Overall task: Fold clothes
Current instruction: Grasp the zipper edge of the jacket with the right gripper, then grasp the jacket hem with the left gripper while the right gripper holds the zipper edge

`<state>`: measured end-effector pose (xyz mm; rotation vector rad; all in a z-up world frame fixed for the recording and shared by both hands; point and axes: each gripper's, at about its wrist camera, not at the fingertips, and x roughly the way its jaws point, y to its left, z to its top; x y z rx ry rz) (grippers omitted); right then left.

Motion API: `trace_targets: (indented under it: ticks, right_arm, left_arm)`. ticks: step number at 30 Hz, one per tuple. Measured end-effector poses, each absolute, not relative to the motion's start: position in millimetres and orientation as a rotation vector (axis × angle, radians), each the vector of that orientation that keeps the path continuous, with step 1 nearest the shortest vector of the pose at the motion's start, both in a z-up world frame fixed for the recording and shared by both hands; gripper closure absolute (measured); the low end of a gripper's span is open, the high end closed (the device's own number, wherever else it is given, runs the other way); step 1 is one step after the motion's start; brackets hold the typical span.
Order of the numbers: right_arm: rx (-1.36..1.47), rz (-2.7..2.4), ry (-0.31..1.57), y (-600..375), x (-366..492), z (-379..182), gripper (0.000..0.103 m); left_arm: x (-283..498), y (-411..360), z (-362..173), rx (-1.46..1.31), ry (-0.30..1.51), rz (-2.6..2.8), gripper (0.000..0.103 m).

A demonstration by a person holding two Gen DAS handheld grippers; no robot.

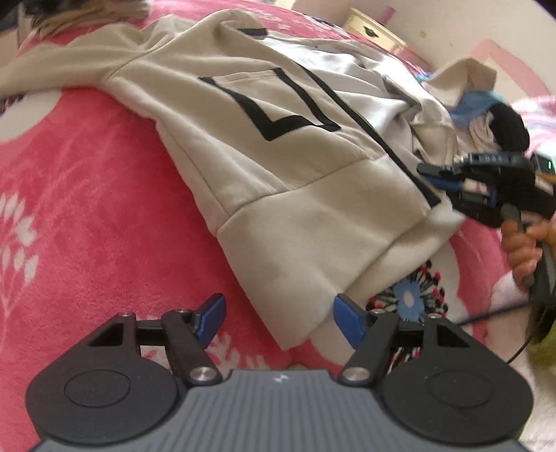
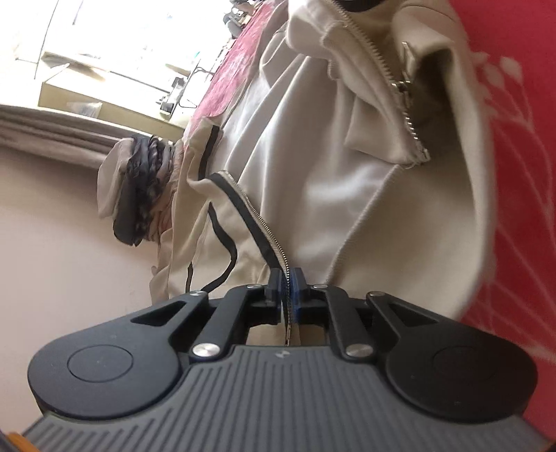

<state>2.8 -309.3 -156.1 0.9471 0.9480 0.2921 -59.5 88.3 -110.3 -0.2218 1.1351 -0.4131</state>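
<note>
While my right gripper (image 2: 285, 288) pinches the zipper edge of the beige jacket (image 1: 264, 146) spread across the pink blanket (image 1: 87, 208) | my left gripper (image 1: 278, 314) hovers wide open by the hem corner | step, I judge: gathering one front panel for folding | next: left must close on hem.

Pink floral blanket (image 1: 87, 194), cream cabinet (image 1: 375, 29), bright window (image 2: 104, 34), pale wall (image 2: 52, 226)

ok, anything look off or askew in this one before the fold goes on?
Nothing damaged or spilled. The beige zip jacket lies askew on the pink blanket, unzipped, with its far side bunched against other clothes. The right tool pinches the zipper edge; the left tool is open at the hem.
</note>
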Motion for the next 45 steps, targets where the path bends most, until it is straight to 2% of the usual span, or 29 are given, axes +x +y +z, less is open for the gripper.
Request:
trace_targets:
  ticks: [3,7,10,12,15,16,19,21,24,29,34,35,37,38,39,41,43,44,45]
  right_arm:
    - [0.937,0.284,0.977,-310.1,5.6,-157.8,0.079]
    - [0.951,0.300,0.974,-313.5,6.0,-155.9,0.073]
    - [0.932,0.318,0.988,-309.8,10.9,-159.5,0.071]
    - [0.926,0.342,1.002,-305.9,13.4,-163.1,0.071]
    - [0.872,0.381,1.015,-293.5,16.2,-161.4,0.070]
    - [0.834,0.391,1.015,-290.7,15.2,-158.6,0.070]
    - [0.746,0.376,1.013,-284.4,14.9,-155.1,0.074]
    - [0.704,0.355,1.007,-282.2,14.3,-154.8,0.092]
    - [0.719,0.361,0.991,-282.4,12.4,-147.1,0.098]
    - [0.653,0.400,1.028,-278.9,-1.2,-132.1,0.098]
    - [0.616,0.375,1.089,-275.6,-2.7,-150.8,0.098]
    - [0.606,0.383,1.083,-275.3,-2.4,-147.0,0.098]
    - [0.587,0.393,1.078,-275.9,-2.3,-143.7,0.098]
    - [0.586,0.395,1.083,-276.2,-1.7,-144.4,0.098]
    - [0.583,0.392,1.091,-275.0,-1.1,-146.5,0.097]
    - [0.579,0.381,1.099,-273.4,-0.9,-150.5,0.097]
    - [0.574,0.379,1.096,-272.3,0.4,-151.4,0.097]
    - [0.561,0.378,1.092,-270.9,-0.3,-150.7,0.097]
    - [0.540,0.379,1.091,-268.6,-0.8,-147.3,0.098]
  left_arm:
    - [-54.4,97.2,-113.6,-0.305,1.147,-0.405,0.039]
    - [-52.7,111.2,-112.1,-0.392,1.137,-0.402,0.040]
    - [-46.1,109.9,-115.3,-0.405,1.144,-0.400,0.047]
    - [-40.6,108.1,-120.5,-0.423,1.164,-0.398,0.062]
    - [-35.5,105.8,-131.5,-0.468,1.197,-0.369,0.072]
    - [-34.9,106.2,-133.1,-0.471,1.201,-0.362,0.073]
    - [-35.3,106.9,-133.8,-0.475,1.204,-0.337,0.087]
    - [-36.0,107.5,-132.9,-0.474,1.206,-0.319,0.098]
    - [-40.9,112.0,-121.2,-0.478,1.200,-0.350,0.098]
    - [-54.4,119.9,-112.8,-0.433,1.217,-0.395,0.098]
    - [-54.8,114.5,-120.1,-0.404,1.228,-0.403,0.097]
    - [-55.0,113.9,-120.4,-0.400,1.229,-0.409,0.095]
    - [-55.2,117.5,-123.4,-0.426,1.251,-0.408,0.084]
    - [-55.2,119.7,-125.6,-0.440,1.265,-0.407,0.074]
    - [-55.3,120.2,-127.5,-0.448,1.268,-0.403,0.072]
    - [-55.8,119.3,-131.3,-0.459,1.268,-0.399,0.073]
    - [-56.5,118.1,-135.2,-0.468,1.268,-0.396,0.084]
    - [-57.2,117.4,-133.7,-0.458,1.269,-0.405,0.097]
    - [-57.8,116.6,-132.2,-0.448,1.270,-0.414,0.098]
